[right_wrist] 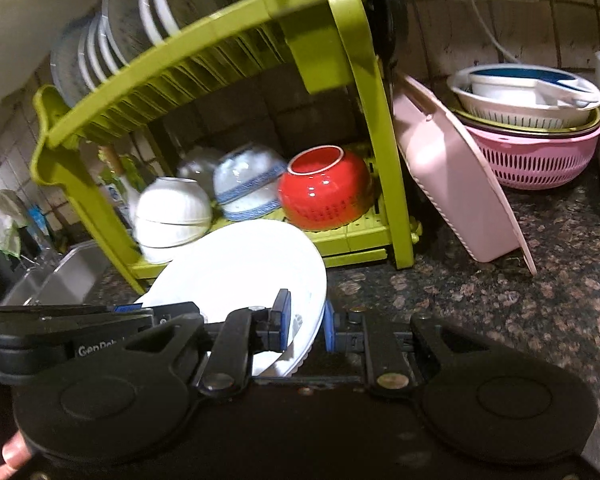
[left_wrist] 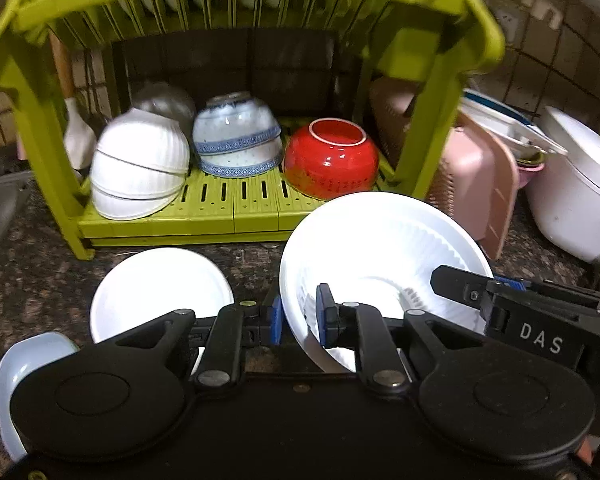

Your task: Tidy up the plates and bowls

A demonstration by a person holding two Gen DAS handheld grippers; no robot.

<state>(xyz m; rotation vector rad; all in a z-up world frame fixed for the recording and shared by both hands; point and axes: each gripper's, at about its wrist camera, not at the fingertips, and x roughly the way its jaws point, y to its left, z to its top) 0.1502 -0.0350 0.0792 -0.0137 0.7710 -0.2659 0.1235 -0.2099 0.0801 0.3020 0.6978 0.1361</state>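
Both grippers clamp one white ribbed bowl [left_wrist: 380, 256] before the green rack [left_wrist: 236, 208].
Left gripper [left_wrist: 298, 320] and right gripper [right_wrist: 306, 326] pinch opposite rims; bare worktop [right_wrist: 500, 300] lies rightward; a white plate [left_wrist: 160, 292] is partly hidden.

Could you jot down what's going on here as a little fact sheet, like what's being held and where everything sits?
Setting: speckled stone counter, green dish rack
Held item: white ribbed bowl, tilted
Left gripper: clamped on the bowl's near rim
Right gripper: clamped on the bowl's rim too
Rack lower shelf: upside-down white bowls, blue-patterned bowls, red bowl
Rack upper shelf: plates standing on edge
On counter: white plate, pale blue dish
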